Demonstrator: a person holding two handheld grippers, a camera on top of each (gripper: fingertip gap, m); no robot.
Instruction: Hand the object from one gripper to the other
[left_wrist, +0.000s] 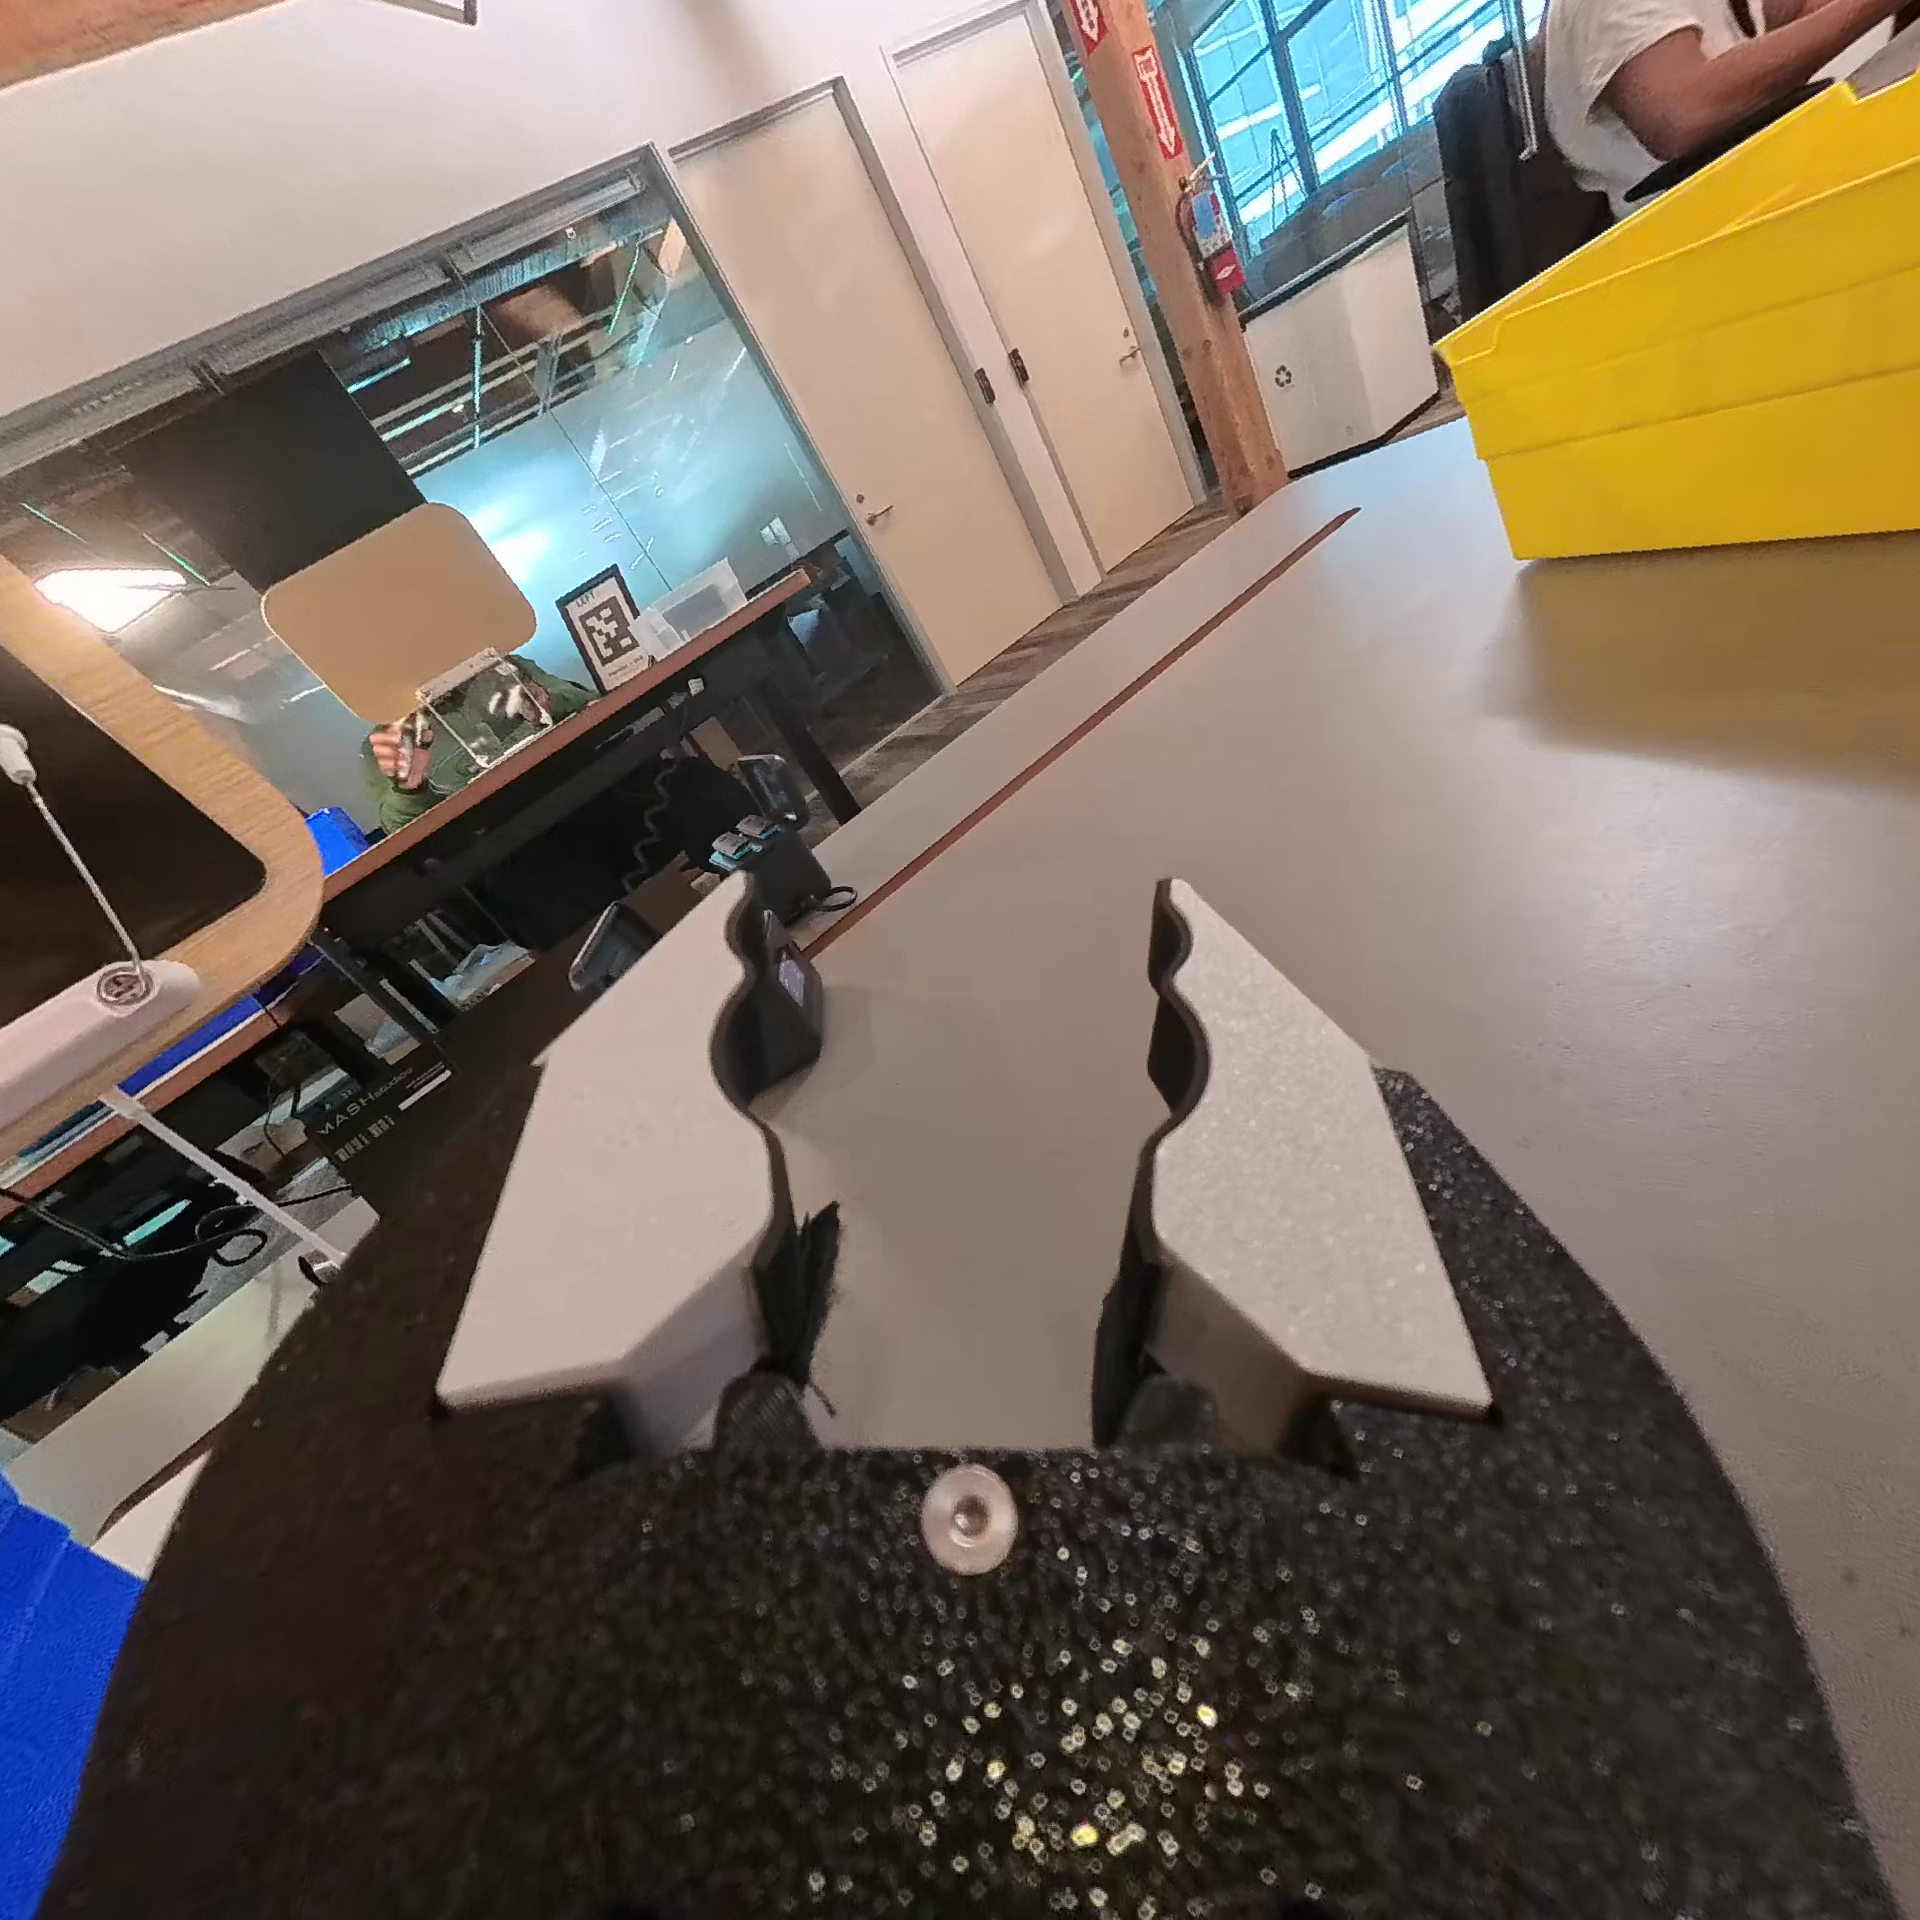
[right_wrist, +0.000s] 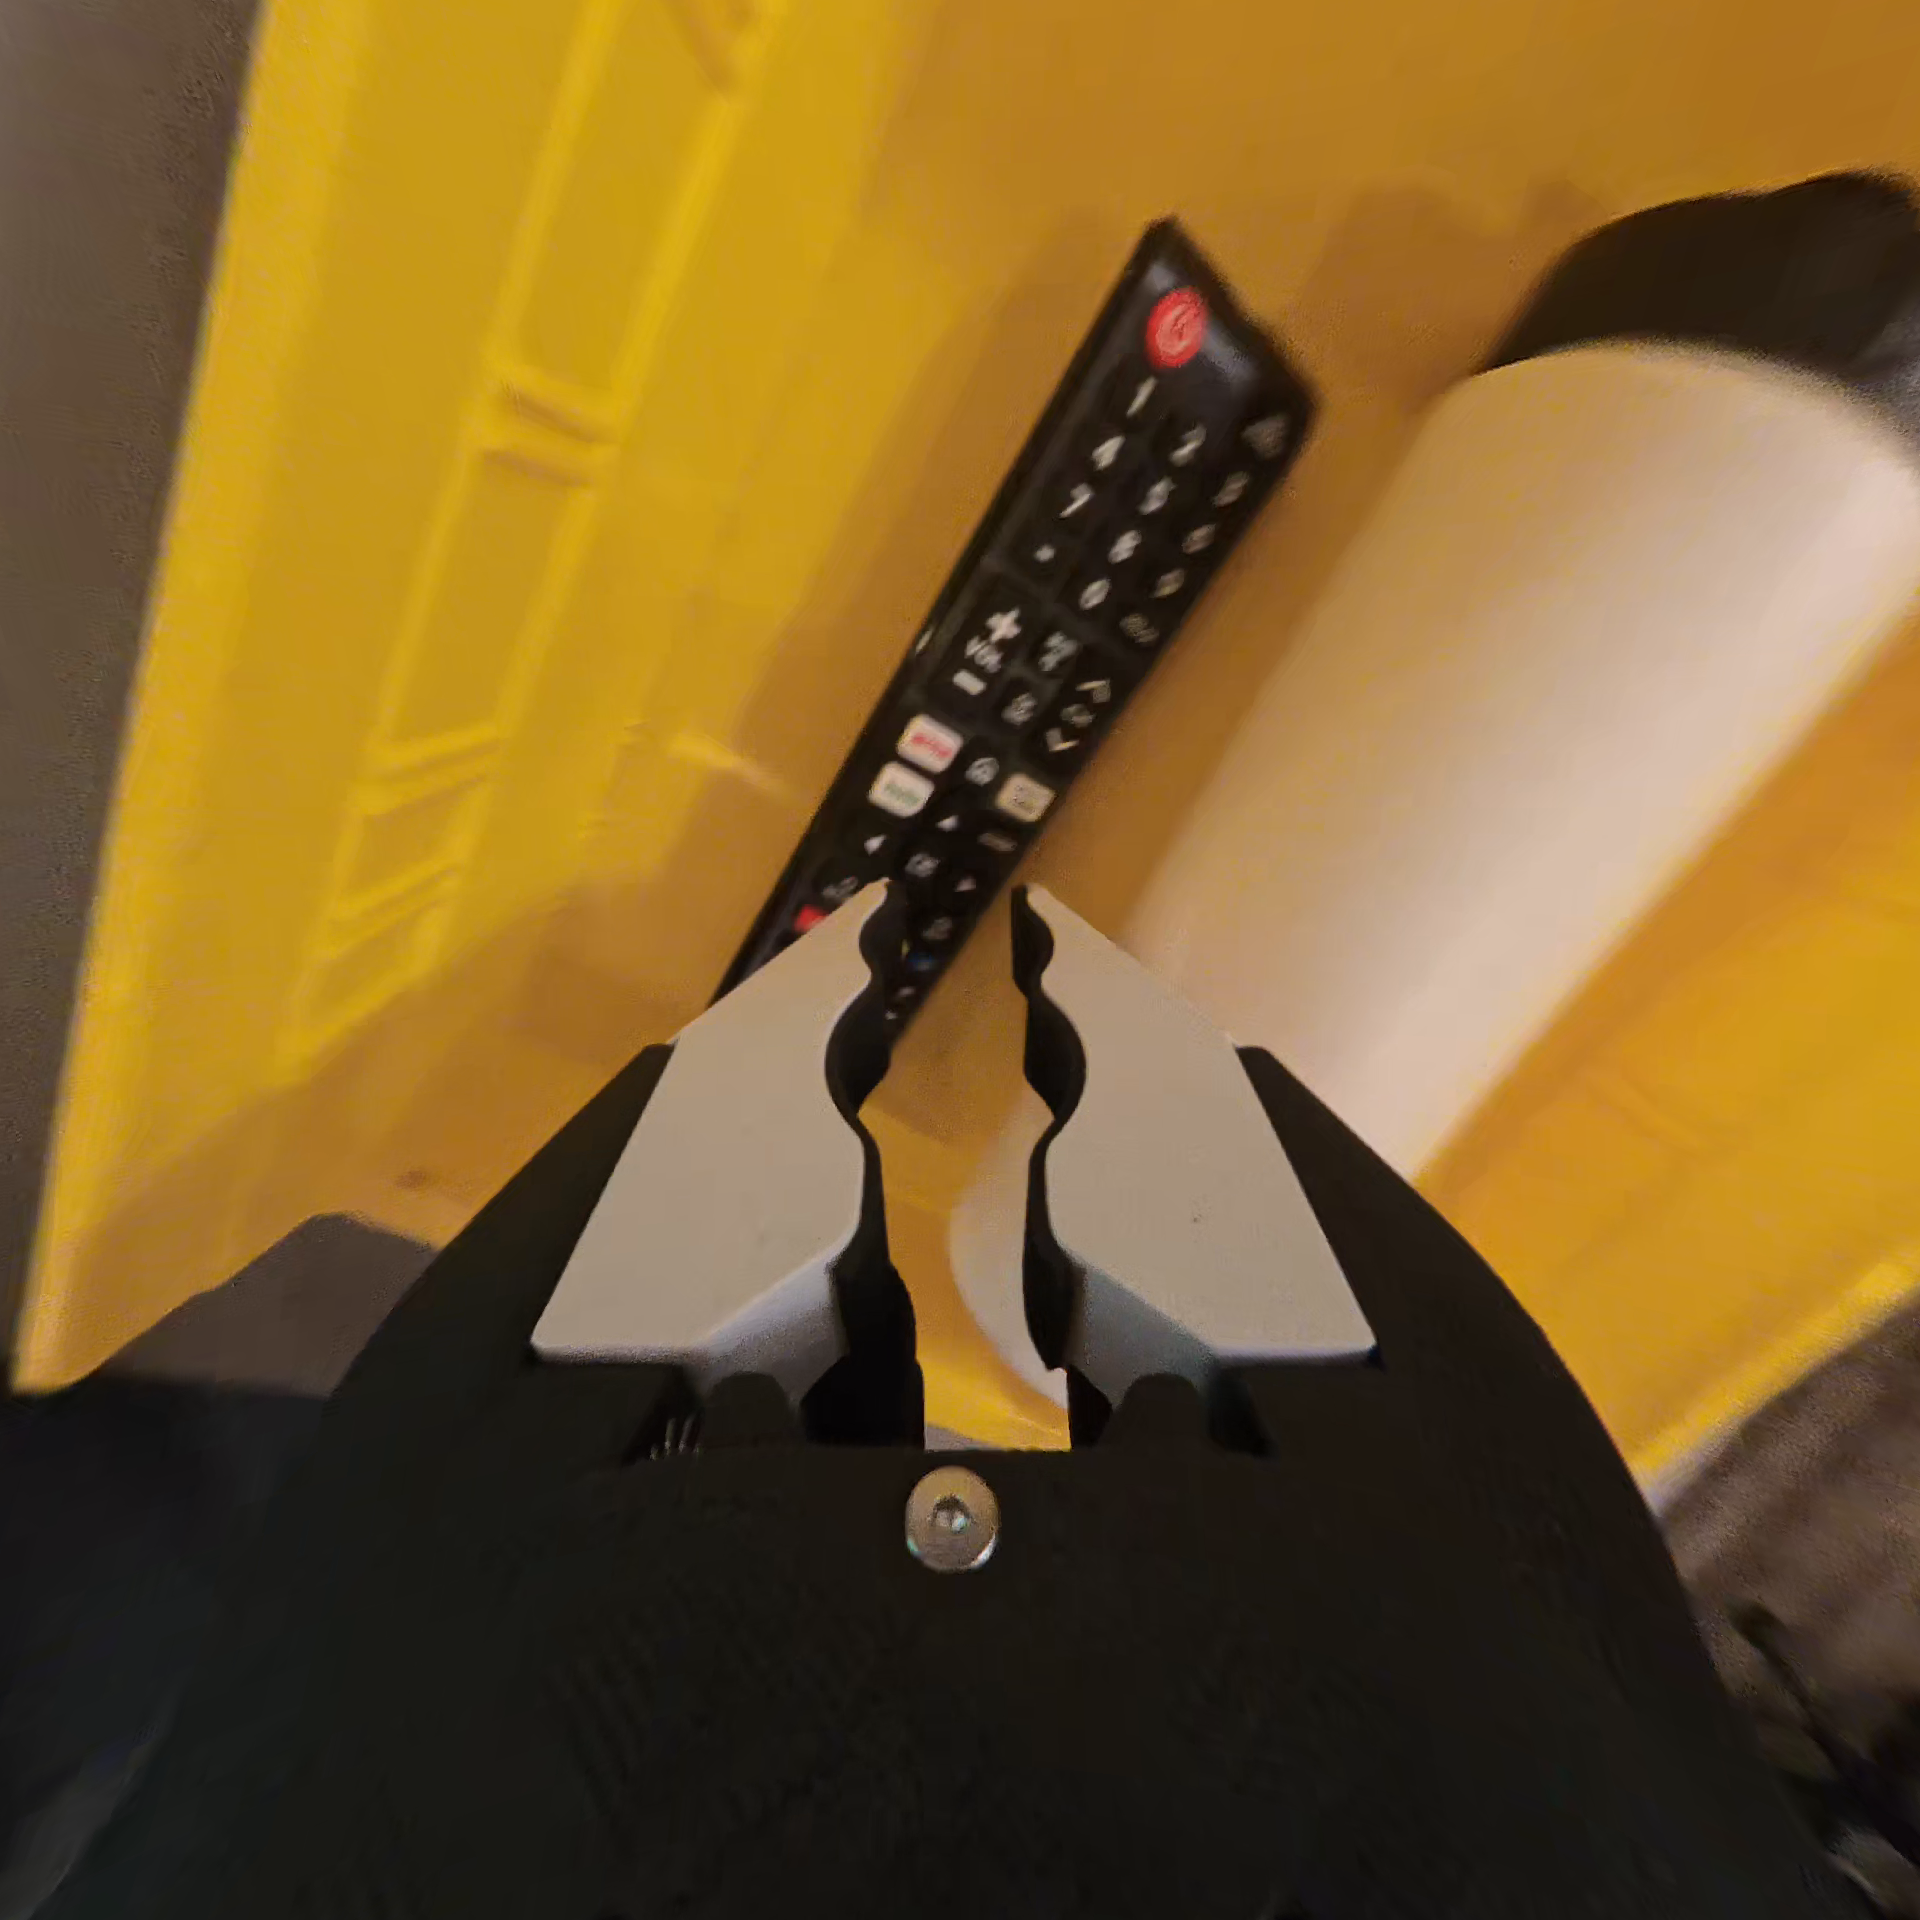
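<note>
Left gripper low over a grey table, jaws spread wide, nothing between them. Only bare tabletop in the gap between its 2 grey fingers. Ahead and to its right, on the same table, a yellow bin, well apart from the fingertips. Beyond the bin, at the far upper right, a person's arm in a white sleeve. Ahead and to the left, past the table edge, a second desk with a seated person in a green top behind it and a glass-walled room further back. Further off, ahead and slightly right, a wooden post with a red fire extinguisher. At the near left, a wood-rimmed panel.

Right gripper pointed down into the yellow bin, jaws partly open with a narrow gap, not gripping anything. Just ahead of the fingertips, a black remote control lying on the bin floor, keypad up, its red power button at the far end. Near end of the remote passing under the left fingertip; contact between the 2 not clear from this blurred view. To the right of the claw, a white cylindrical object lying beside the remote, its near end reaching below the right finger. At the far upper right, something dark and blurred, kind not discernible.
</note>
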